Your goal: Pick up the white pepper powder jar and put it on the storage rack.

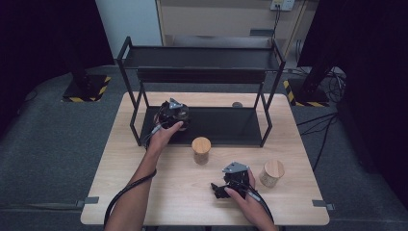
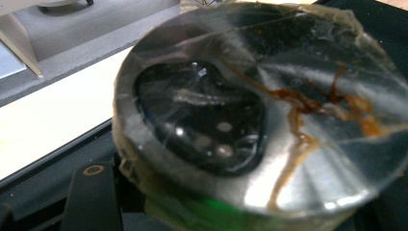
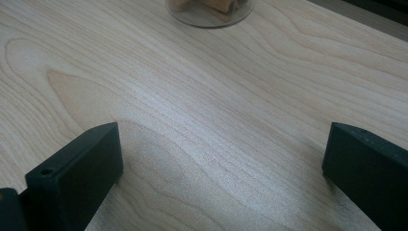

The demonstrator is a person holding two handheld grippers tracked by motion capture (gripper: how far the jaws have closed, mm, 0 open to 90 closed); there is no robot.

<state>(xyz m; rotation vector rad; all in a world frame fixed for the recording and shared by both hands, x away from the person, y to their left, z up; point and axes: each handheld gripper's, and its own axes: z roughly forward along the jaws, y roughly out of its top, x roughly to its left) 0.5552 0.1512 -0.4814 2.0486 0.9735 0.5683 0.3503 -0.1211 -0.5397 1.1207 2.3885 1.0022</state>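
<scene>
The jar (image 2: pixel 260 110), apparently gripped by the left gripper (image 1: pixel 173 113), should be set level on the shelf (image 1: pixel 216 126), while the right gripper (image 1: pixel 230 185) lies wide open, empty.

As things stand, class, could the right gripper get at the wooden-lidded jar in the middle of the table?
Probably yes. The right gripper rests open on the table, and bare wood lies between it and the jar; nothing stands in that path.
</scene>
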